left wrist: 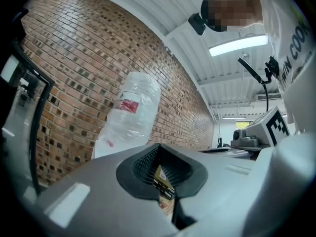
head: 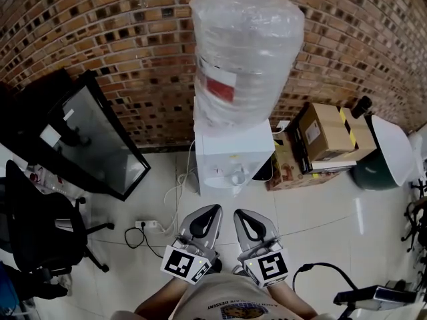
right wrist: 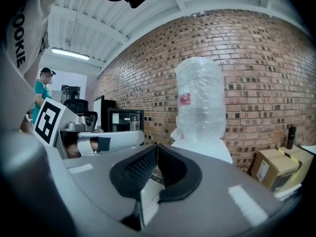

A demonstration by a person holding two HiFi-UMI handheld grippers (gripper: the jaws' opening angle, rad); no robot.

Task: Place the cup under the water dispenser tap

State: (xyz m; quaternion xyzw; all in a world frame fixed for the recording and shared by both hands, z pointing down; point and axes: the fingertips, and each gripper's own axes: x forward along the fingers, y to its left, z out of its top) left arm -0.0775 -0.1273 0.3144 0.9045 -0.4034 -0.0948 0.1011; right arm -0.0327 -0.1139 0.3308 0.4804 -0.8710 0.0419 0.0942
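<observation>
**A:** Head view first: where is the cup, and who has it?

**B:** Neither pair has it. The left tongs (head: 213, 209) and right tongs (head: 240, 213) sit side by side at lower centre, each pressed together on nothing, tips towards the water dispenser (head: 230, 153) in mid frame. A small pale shape in the recess on the dispenser's front is, I think, the cup (head: 235, 177).

**A:** So which step is this?

**B:** If that shape is the cup, I'd judge the placing done and the hands standing off. The next move would only be checking that it sits squarely beneath the tap. If not, the tongs must spread and a cup must be found, because none shows elsewhere on the floor (head: 320, 225).

**A:** What can't you see?

**B:** The tap itself is too small to pick out. Both gripper views look over their own closed tips at the bottle (right wrist: 200, 98) and the brick wall, so the recess lies hidden below them. The person's arms are cut off at the bottom edge
</observation>
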